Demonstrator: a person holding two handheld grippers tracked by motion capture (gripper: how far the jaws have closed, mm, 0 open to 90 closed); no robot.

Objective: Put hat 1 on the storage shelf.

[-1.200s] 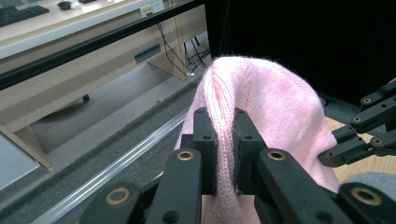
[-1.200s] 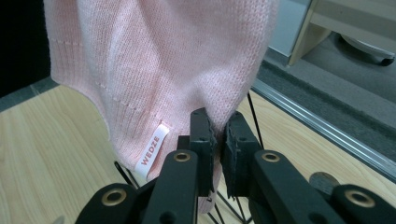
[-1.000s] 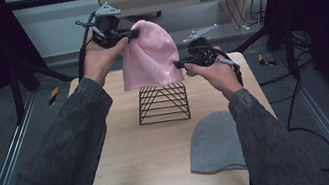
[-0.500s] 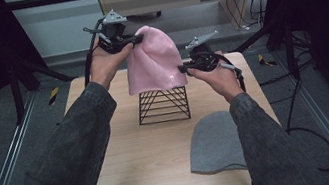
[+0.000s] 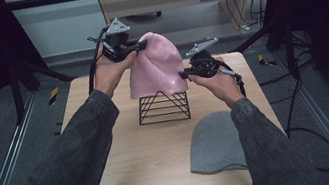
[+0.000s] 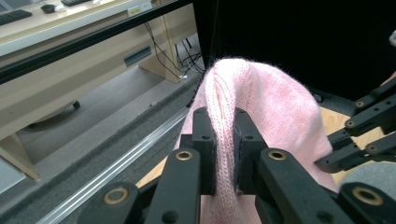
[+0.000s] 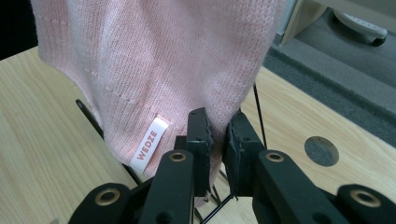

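We see the pink beanie (image 5: 153,64) held above the black wire stand (image 5: 163,107), which sits near the middle of the wooden bench (image 5: 134,163). The beanie hangs with its long axis close to vertical: rounded crown up and leaning a little toward the left gripper, open ribbed hem down, its lower edge just over the top of the stand and draped in front of the upper wires.

Left gripper (image 5: 131,50): we note its fingers (image 6: 204,140) pinched narrow on a fold of knit near the crown; in the left gripper view the fabric is squeezed between the two pads and bulges above them.

Right gripper (image 5: 188,73): its fingers (image 7: 198,135) are likewise narrow, clamped on the hem edge at the beanie's lower right side. In the right gripper view a white label reading WEDZE (image 7: 149,144) lies on the ribbing just beside the grip, and thin wires of the stand run behind and below the fabric.

We record the two grips as sitting at opposite ends of the beanie, upper left and lower right, so the knit is stretched along a diagonal between them.

A grey beanie (image 5: 214,142) lies flat on the bench, in front of the stand toward the person's right, well apart from the pink one.
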